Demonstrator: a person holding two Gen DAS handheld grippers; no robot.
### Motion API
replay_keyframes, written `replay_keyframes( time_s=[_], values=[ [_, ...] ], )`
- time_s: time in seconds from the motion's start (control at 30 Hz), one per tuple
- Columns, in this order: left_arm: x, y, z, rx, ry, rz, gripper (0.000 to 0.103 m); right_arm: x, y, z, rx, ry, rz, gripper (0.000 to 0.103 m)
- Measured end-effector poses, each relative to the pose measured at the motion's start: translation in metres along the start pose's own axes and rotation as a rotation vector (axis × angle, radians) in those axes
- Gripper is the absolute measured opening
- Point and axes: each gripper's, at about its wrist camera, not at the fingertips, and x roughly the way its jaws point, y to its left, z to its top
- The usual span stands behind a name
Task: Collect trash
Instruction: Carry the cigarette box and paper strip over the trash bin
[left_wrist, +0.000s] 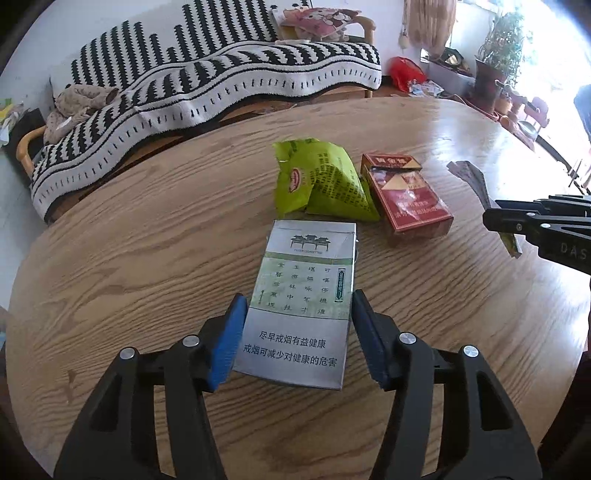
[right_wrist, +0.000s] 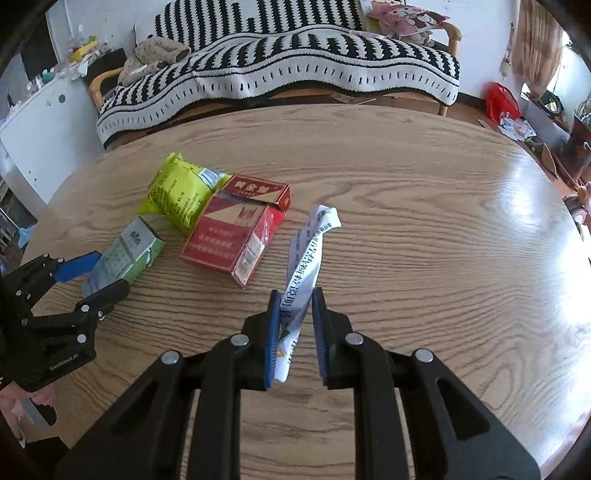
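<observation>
A silver-green cigarette pack (left_wrist: 301, 302) lies between the blue pads of my left gripper (left_wrist: 299, 304); the pads touch its sides, so the gripper is shut on it. It also shows in the right wrist view (right_wrist: 123, 254). My right gripper (right_wrist: 295, 302) is shut on a crumpled white printed wrapper (right_wrist: 306, 258), which stands up above the table. A green snack bag (left_wrist: 321, 181) (right_wrist: 177, 194) and a red cigarette pack (left_wrist: 406, 195) (right_wrist: 240, 229) lie side by side on the wooden table (left_wrist: 147, 258).
The right gripper (left_wrist: 532, 225) enters the left wrist view at the right edge. The left gripper (right_wrist: 88, 277) shows at the left of the right wrist view. A sofa with a striped black-white blanket (right_wrist: 295, 62) stands behind the round table.
</observation>
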Motion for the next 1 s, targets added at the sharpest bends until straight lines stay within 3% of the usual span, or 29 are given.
replay_keyframes(
  time_s=[0.23,0.5,0.77,1.0],
  values=[
    [-0.032,-0.012,0.005,-0.004,-0.042,-0.008,0.057,-0.039,-0.025,-0.009,0.046,-0.039,0.012,0.018],
    [-0.099,-0.062,0.020,-0.031,-0.170,-0.071,0.057,-0.142,-0.108,-0.054,0.113,-0.157,-0.057,0.018],
    [-0.156,-0.203,0.039,0.078,-0.245,-0.273,0.057,-0.231,-0.222,-0.150,0.253,-0.198,-0.205,0.018],
    [-0.167,-0.348,0.030,0.197,-0.194,-0.454,0.057,-0.269,-0.287,-0.234,0.391,-0.204,-0.274,0.018]
  ],
)
